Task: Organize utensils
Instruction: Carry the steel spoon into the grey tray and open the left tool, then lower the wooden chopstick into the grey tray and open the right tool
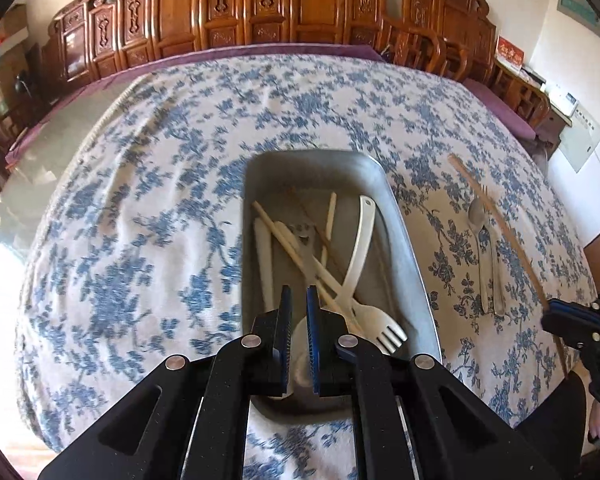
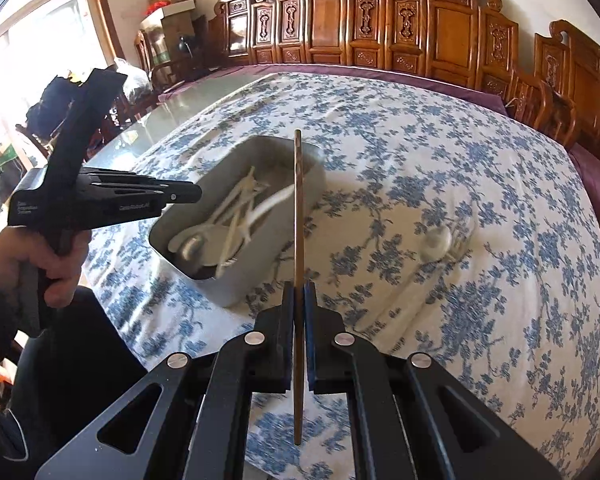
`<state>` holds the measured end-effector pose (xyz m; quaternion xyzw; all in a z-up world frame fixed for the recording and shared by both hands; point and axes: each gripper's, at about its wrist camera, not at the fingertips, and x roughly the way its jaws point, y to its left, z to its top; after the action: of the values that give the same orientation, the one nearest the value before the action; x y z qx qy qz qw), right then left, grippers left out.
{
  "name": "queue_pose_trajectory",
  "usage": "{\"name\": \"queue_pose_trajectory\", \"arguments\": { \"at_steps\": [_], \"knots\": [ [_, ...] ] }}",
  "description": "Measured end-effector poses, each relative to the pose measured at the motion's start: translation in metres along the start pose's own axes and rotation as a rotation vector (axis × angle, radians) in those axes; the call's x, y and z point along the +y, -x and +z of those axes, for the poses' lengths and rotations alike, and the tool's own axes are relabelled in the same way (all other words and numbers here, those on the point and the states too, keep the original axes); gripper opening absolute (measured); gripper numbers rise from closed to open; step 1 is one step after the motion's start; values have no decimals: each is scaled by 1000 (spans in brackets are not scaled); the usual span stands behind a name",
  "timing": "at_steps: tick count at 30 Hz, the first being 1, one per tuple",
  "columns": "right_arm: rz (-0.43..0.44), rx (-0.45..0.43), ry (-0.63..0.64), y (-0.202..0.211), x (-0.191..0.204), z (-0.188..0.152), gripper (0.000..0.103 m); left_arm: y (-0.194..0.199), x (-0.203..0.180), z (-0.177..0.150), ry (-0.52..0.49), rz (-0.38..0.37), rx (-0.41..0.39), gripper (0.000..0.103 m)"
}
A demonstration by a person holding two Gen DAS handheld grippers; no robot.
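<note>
A grey metal tray (image 1: 404,240) on the blue-flowered tablecloth holds white plastic utensils, among them a white fork (image 1: 380,324) and pale chopsticks (image 1: 296,252). My left gripper (image 1: 299,300) hovers over the tray's near end, jaws slightly apart with nothing between them. My right gripper (image 2: 299,292) is shut on a brown wooden chopstick (image 2: 298,216) and holds it above the cloth, right of the tray (image 2: 236,284). The chopstick (image 1: 496,216) also shows in the left wrist view. A metal spoon (image 1: 478,240) and a metal fork (image 1: 496,280) lie on the cloth to the tray's right.
Carved wooden chairs (image 2: 380,28) line the table's far edge. Bare glass tabletop (image 1: 52,152) lies left of the cloth. The spoon (image 2: 436,242) shows blurred in the right wrist view. The left gripper (image 2: 112,196) and the hand on it are at the left there.
</note>
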<state>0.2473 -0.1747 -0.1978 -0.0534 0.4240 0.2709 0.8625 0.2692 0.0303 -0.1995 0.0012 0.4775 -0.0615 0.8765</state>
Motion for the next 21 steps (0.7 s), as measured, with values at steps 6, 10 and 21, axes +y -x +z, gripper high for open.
{"name": "queue_pose_trajectory", "arguments": {
  "at_steps": [6, 10, 21],
  "knots": [
    [28, 0, -11, -9, 19, 16, 6, 24, 20, -2, 15, 6, -40, 6],
    [48, 8, -27, -18, 30, 28, 6, 38, 32, -3, 22, 10, -65, 6],
    [68, 60, -96, -61, 49, 58, 6, 60, 60, -12, 44, 15, -108, 6]
  ]
}}
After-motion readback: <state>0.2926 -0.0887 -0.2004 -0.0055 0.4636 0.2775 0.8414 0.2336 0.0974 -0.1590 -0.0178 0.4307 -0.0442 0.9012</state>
